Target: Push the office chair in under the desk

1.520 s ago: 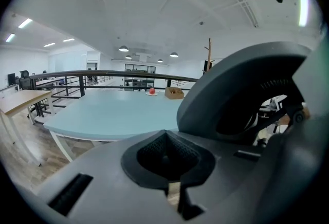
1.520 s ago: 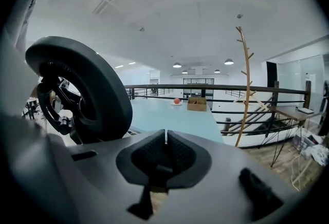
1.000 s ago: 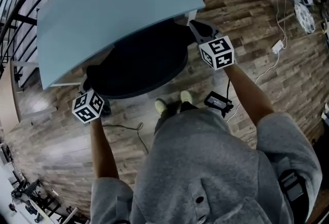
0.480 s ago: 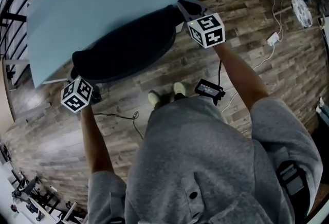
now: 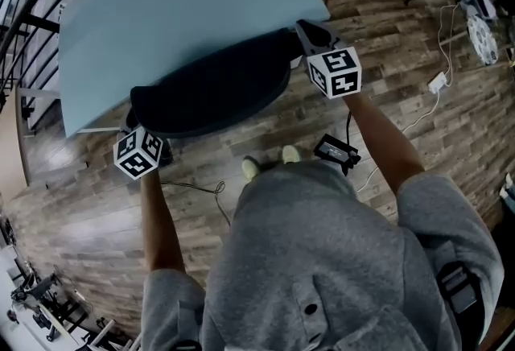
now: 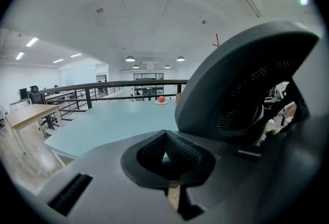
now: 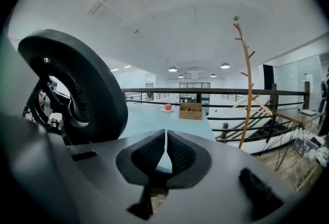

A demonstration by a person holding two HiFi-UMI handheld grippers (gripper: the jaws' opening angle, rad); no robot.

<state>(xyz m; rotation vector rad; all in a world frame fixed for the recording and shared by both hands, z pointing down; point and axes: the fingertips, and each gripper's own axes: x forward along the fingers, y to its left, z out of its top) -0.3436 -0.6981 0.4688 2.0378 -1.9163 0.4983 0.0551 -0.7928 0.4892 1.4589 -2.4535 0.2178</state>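
My left hand-held gripper (image 6: pixel 164 142) and right hand-held gripper (image 7: pixel 165 138) both have their jaws pressed together and pinch nothing. One sits at each end of the back of the office chair (image 5: pixel 213 88), centre frame, at the near edge of the desk (image 5: pixel 177 11). Risks noted: uneven pressure could swivel the chair, closed tips could skid off the curved back, and the back could jam against the desk edge.
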